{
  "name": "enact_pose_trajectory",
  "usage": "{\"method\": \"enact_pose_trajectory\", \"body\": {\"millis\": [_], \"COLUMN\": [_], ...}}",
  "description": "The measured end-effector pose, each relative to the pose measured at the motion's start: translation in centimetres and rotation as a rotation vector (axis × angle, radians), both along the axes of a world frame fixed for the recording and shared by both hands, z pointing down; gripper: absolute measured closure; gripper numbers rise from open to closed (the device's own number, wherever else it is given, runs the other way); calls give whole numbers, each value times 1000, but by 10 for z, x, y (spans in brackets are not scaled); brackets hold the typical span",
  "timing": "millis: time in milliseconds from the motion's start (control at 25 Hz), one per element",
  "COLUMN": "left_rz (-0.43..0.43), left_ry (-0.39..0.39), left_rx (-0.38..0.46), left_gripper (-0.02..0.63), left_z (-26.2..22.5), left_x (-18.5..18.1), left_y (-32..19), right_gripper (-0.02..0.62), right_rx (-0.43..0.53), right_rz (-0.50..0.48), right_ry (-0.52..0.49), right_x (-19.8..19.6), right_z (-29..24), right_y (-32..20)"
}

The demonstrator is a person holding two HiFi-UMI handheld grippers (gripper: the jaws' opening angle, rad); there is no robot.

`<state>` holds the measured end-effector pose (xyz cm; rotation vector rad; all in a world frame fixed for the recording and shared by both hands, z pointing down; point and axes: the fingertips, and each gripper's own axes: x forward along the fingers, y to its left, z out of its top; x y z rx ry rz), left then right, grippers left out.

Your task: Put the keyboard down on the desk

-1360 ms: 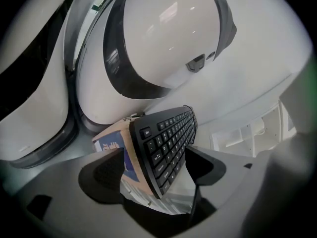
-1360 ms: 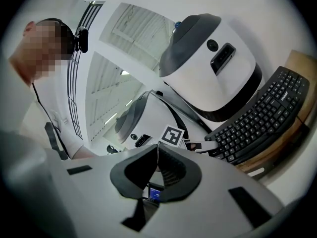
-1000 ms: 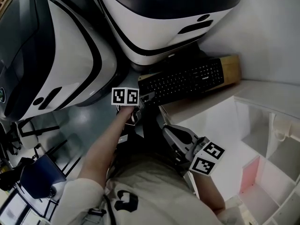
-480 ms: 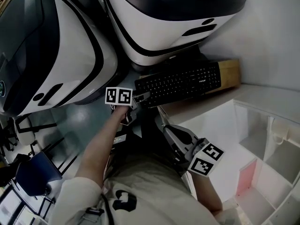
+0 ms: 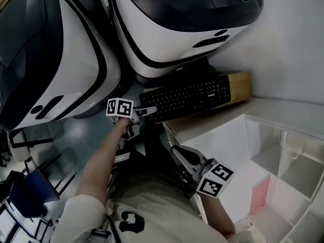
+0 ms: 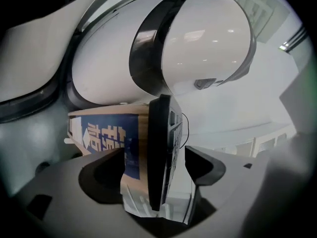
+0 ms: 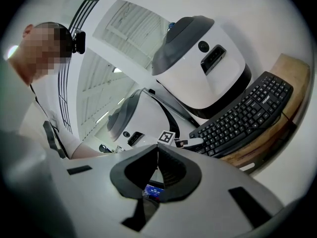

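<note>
At twelve o'clock in your head view, the keyboard (image 5: 186, 96) lies flat, keys up, on a brown box (image 5: 240, 84) that sits on the white counter (image 5: 283, 108). So it rests on the box, not on the bare counter top.

Its end toward nine o'clock is where your left tool (image 6: 153, 157) is. In the left gripper view the keyboard stands edge-on between the jaws, with the box's blue-printed side just beside it. Those jaws have just been opening and stand wide apart. As far as that view shows, the pads are clear of the keyboard and grip nothing.

Your right tool (image 7: 157, 155) sits at five o'clock, well apart from the keyboard, with its jaws pressed together and nothing between them.

My reading is that the keyboard is down and free of both tools, so the putting-down looks done if the box counts as its place. All that would be left is to draw the left tool off toward nine o'clock without catching the keyboard's end.

If it has to lie on the bare counter, none of that shows yet. You would have to close on the end, lift the keyboard off the box and lay it on the white top toward three o'clock.

The big white-and-black machine (image 5: 167, 29) stands close behind the keyboard, from eleven to one o'clock — keep any lift low and clear of it.
</note>
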<state>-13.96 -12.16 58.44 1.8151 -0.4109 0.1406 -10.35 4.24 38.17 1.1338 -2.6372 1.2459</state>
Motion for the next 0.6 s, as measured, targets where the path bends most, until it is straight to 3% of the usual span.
{"method": "enact_pose_trajectory", "body": {"millis": [240, 400, 600], "left_rz": [-24, 16, 45], "left_ry": [1, 17, 70], "left_rx": [-24, -9, 29], "left_gripper": [258, 301, 459], "left_z": [4, 5, -17], "left_x": [14, 7, 8], "left_y": [-12, -9, -4], "right_gripper": [572, 572, 571], "right_rx": [5, -6, -7], "right_rz": [-14, -4, -1], "right_ry": [12, 18, 22], "right_x": [5, 5, 17], "right_z": [-2, 8, 4], "right_y": [-3, 0, -1]}}
